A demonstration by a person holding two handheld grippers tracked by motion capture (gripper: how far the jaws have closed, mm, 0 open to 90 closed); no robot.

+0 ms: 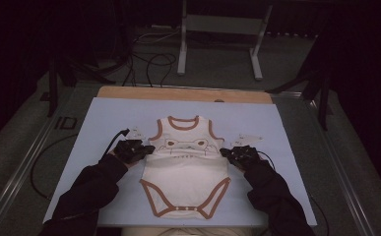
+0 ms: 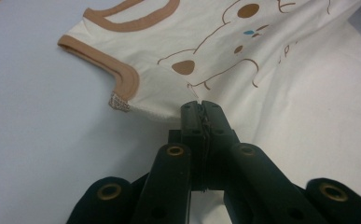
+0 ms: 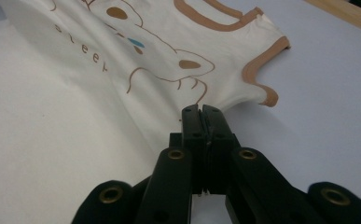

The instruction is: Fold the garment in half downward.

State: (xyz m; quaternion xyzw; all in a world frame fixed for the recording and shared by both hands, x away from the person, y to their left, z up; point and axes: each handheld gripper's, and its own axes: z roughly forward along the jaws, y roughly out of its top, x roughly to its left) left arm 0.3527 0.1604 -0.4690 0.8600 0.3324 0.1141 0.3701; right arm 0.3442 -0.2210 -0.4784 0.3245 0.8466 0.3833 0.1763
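Pale blue sheeting covers your table [image 1: 104,123], and the room beyond it is dark. Between your two tools lies a cream baby bodysuit [image 1: 185,172], face up, sleeveless, with brown binding round the neck, armholes and leg openings. Brown line drawings of bear-like faces run across the chest with a small blue mark, and a row of small letters sits below them. Snaps show at the crotch. Your left tool [image 2: 200,108] is closed on the side seam just under the armhole, where the fabric lifts into a small peak at its tips. Your right tool [image 3: 201,112] is clamped on the opposite side seam, just below that armhole's brown binding.
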